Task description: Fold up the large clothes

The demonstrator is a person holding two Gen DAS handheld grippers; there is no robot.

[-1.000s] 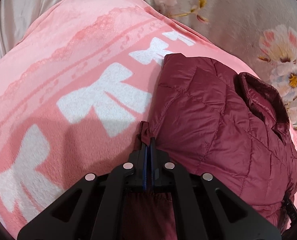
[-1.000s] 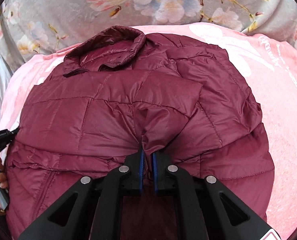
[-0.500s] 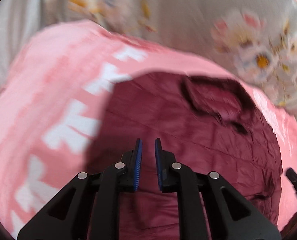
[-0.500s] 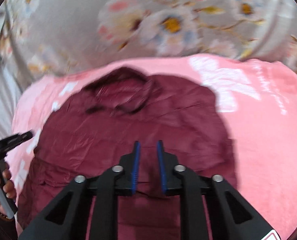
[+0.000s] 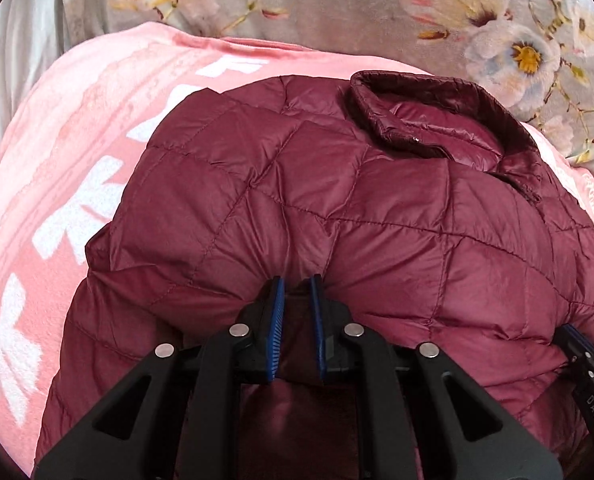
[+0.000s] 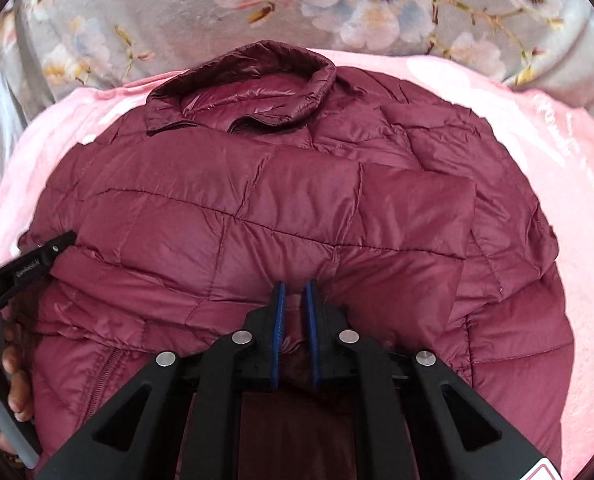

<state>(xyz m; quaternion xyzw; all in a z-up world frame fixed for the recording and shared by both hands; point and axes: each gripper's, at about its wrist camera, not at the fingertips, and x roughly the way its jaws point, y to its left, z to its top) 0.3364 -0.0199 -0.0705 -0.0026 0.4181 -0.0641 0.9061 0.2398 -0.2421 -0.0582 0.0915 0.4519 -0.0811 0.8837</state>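
Note:
A maroon quilted puffer jacket (image 5: 337, 200) lies on a pink blanket, collar (image 5: 437, 120) at the far end, sleeves folded over its front. It fills the right wrist view too (image 6: 297, 208). My left gripper (image 5: 296, 280) presses into the jacket's near left part, jaws slightly apart with a pucker of fabric between them. My right gripper (image 6: 295, 285) does the same at the near right part. The left gripper's body shows at the left edge of the right wrist view (image 6: 25, 268), and the right gripper's at the right edge of the left wrist view (image 5: 585, 360).
The pink blanket with white bow prints (image 5: 77, 160) covers the bed under the jacket and shows again in the right wrist view (image 6: 569, 184). A grey floral sheet (image 6: 337, 8) lies beyond it. A hand (image 6: 13, 380) holds the left gripper's handle.
Both grippers let go of the fabric they pinched, lifted and opened, then came down onto the jacket's near part. The left sleeve now lies folded across the jacket.

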